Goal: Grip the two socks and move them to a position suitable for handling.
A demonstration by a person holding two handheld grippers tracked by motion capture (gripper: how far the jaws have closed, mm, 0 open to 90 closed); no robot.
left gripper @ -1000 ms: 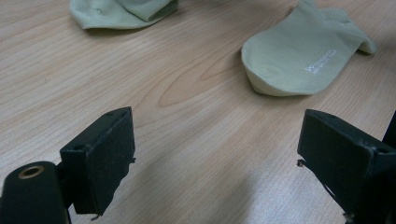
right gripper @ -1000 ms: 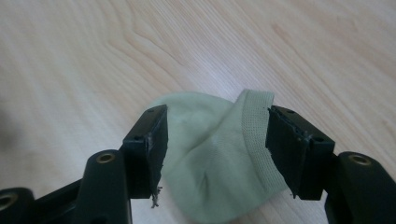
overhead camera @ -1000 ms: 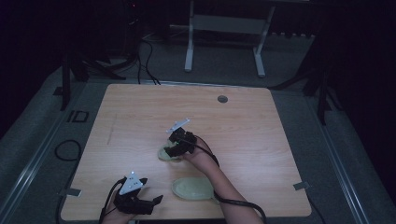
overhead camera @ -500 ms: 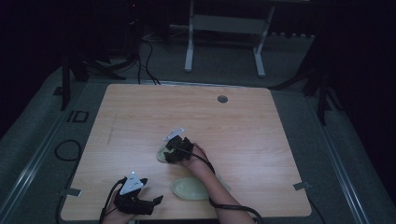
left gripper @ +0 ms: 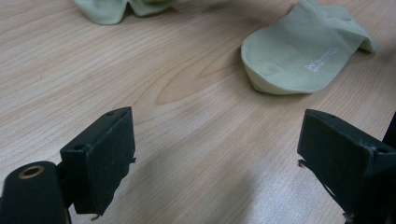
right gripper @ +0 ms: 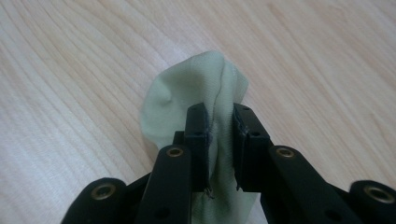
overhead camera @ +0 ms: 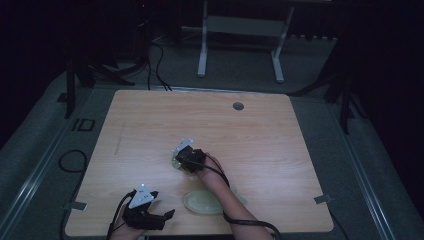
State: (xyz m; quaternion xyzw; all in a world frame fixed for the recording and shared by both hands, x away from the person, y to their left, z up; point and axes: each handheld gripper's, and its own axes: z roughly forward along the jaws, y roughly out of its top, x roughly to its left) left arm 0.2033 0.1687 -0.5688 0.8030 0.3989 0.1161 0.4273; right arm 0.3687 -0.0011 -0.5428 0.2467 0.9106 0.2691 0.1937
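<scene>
Right gripper (right gripper: pixel 219 123) had just closed, pinching one pale green sock (right gripper: pixel 196 88); left gripper (left gripper: pixel 217 158) stood spread, second sock (left gripper: pixel 299 56) still ungrasped.

In the high view the right gripper (overhead camera: pixel 186 159) covers most of the farther sock (overhead camera: pixel 176 163), and the forearm hides part of the nearer sock (overhead camera: pixel 200 202). The left gripper view cuts off the farther sock (left gripper: pixel 121 8) at its top edge. Small print on the nearer sock (left gripper: pixel 303 51) is perhaps a brand, unreadable.

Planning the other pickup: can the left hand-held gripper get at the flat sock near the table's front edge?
Probably yes. The left hand-held gripper is open and empty, and bare table lies between it and the flat sock. The right forearm crosses the sock's far end.
</scene>
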